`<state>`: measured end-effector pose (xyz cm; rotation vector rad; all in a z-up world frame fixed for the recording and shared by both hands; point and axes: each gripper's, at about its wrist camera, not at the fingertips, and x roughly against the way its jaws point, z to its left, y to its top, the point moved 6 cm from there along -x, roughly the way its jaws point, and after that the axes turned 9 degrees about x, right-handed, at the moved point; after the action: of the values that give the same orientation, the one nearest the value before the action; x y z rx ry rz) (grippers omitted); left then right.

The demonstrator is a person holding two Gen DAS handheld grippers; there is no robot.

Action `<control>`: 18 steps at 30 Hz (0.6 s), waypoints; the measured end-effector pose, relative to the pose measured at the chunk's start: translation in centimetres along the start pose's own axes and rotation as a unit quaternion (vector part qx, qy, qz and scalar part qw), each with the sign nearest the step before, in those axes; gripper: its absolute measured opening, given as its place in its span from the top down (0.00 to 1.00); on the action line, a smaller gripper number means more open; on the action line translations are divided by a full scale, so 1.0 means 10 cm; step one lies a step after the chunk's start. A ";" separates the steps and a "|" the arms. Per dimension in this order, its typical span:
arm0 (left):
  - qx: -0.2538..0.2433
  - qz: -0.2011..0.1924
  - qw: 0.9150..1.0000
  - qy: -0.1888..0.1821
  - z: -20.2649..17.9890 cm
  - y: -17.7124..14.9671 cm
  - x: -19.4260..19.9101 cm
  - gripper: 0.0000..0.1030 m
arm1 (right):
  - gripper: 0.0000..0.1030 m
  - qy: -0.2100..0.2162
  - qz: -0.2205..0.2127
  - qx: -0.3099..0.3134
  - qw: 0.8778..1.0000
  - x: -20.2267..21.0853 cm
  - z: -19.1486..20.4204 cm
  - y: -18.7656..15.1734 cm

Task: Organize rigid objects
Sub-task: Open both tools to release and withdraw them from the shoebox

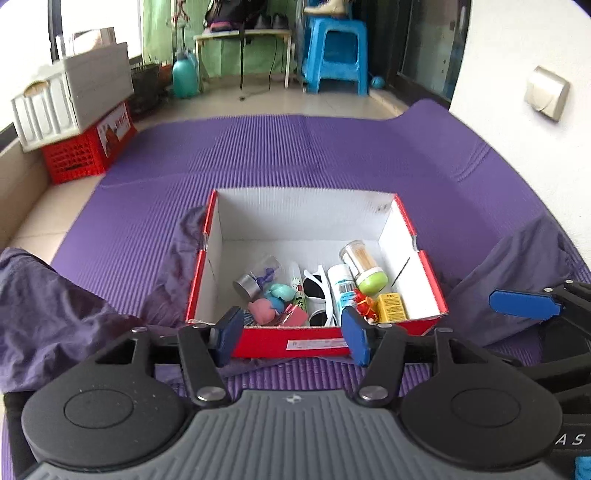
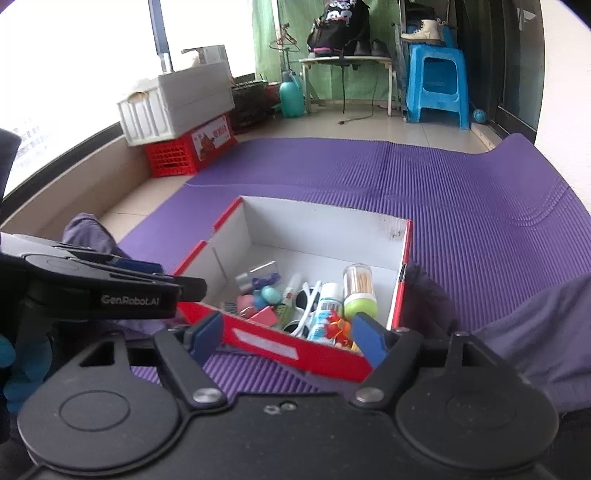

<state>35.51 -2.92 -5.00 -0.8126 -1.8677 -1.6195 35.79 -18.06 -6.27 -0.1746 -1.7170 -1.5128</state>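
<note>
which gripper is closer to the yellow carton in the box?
Right, narrowly. The yellow carton sits in the box's near right corner. The right gripper hovers just outside that corner; the left gripper hangs over the near wall, further left. Both open, empty.

You're looking across a purple ribbed mat (image 1: pixel 295 155) spread over a pale tiled floor (image 2: pixel 369 127). At the far end a green curtain (image 2: pixel 264 44) hangs behind a small white table (image 2: pixel 345 62), a teal jug (image 2: pixel 291 96) and a blue stool (image 2: pixel 437 85) carrying a white boot (image 2: pixel 424 29). Bright daylight pours through the window (image 2: pixel 74 74) on your left, above a white crate (image 1: pixel 66 99) stacked on a red one (image 1: pixel 88 151). A white wall (image 1: pixel 517 55) carries a socket cover (image 1: pixel 546 92) on your right
</note>
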 end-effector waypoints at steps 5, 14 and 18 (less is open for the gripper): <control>0.003 -0.008 1.000 -0.002 0.01 -0.13 0.27 0.44 | 0.24 0.014 -0.012 0.003 1.000 0.27 0.10 -0.08; 0.024 -0.018 1.000 -0.004 0.06 -0.36 0.55 0.30 | 0.12 0.025 -0.028 0.001 0.999 0.61 0.24 -0.24; 0.042 -0.021 0.999 -0.007 0.10 -0.46 0.64 0.22 | 0.10 0.028 -0.029 -0.006 0.999 0.68 0.25 -0.33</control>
<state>27.78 -1.81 -3.49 -0.7551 -1.9598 -1.5525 28.21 -19.42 -4.26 -0.0881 -1.6821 -1.5563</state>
